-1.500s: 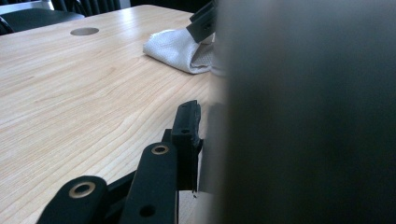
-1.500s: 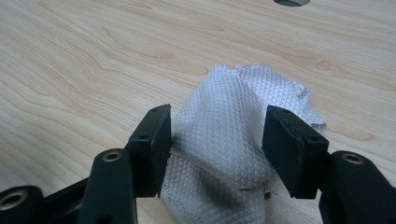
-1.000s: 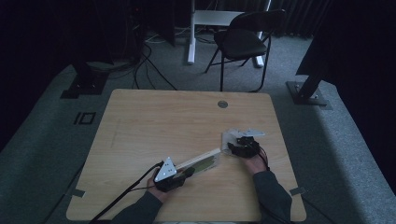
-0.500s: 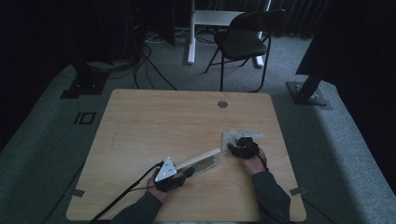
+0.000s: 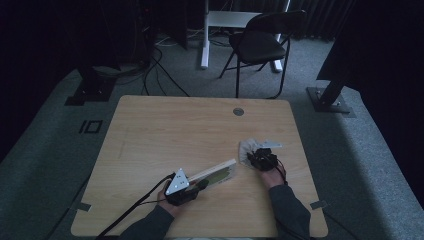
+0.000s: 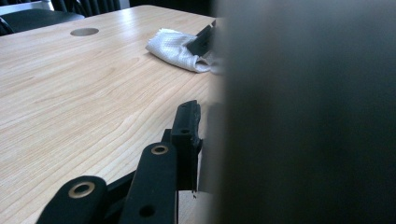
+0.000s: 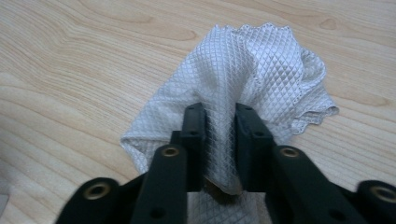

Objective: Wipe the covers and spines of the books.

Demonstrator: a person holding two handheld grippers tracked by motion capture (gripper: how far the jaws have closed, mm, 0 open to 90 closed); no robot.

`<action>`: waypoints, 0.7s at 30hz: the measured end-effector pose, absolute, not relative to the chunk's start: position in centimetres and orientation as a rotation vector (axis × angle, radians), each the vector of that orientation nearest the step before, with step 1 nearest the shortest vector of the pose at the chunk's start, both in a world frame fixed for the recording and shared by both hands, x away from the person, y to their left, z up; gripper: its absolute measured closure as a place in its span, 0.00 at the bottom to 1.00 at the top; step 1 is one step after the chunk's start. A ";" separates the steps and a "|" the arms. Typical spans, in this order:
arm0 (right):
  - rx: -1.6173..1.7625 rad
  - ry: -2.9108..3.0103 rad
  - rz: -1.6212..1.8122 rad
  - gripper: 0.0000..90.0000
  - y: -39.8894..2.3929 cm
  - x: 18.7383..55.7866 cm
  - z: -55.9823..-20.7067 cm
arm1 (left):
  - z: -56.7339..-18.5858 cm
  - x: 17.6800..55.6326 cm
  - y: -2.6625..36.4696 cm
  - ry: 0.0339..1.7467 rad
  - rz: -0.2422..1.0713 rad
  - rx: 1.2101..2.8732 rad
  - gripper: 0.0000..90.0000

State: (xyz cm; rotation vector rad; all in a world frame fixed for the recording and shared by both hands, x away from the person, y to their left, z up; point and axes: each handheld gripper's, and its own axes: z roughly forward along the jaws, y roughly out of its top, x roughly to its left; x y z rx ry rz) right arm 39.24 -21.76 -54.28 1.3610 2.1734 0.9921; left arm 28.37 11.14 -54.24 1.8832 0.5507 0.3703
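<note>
The table point(image 5: 165, 135) carries two work items: one white quilted cloth point(image 7: 261, 79) and one long flat board point(image 5: 216, 173) with a pale edge and a greenish face. Two handheld grippers are in use. The left gripper point(image 5: 197, 186) sits near the table's front edge with its jaws set narrow and clamped on the near end of the board, which runs diagonally up and to the right toward the cloth; in the left gripper view the board is a large blurred dark mass that blocks the right half of the scene. The right gripper point(image 7: 219, 144) rests on the cloth at the right side of the table. Compared with the earlier frames, both hands and the board occupy the same positions; the right gripper's jaws have just been closing and now pinch a raised fold of the cloth between them. The cloth lies crumpled, just beyond the far end of the board, its scalloped edge on the wood. Other items: one round cable grommet point(image 5: 238, 111) near the table's far edge, one black folding chair point(image 5: 260, 45) on the carpet behind the table, and one white desk leg point(image 5: 205, 35) beside the chair.
</note>
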 end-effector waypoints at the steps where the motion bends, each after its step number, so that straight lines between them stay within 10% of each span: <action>1: 1.369 2.172 1.000 0.89 -21.8 39.2 -54.3 | -54.2 28.4 11.1 0.551 0.371 1.883 0.78; 21: 1.356 2.144 1.069 0.90 -22.4 38.3 -52.9 | -54.2 28.4 11.2 0.552 0.369 1.884 0.78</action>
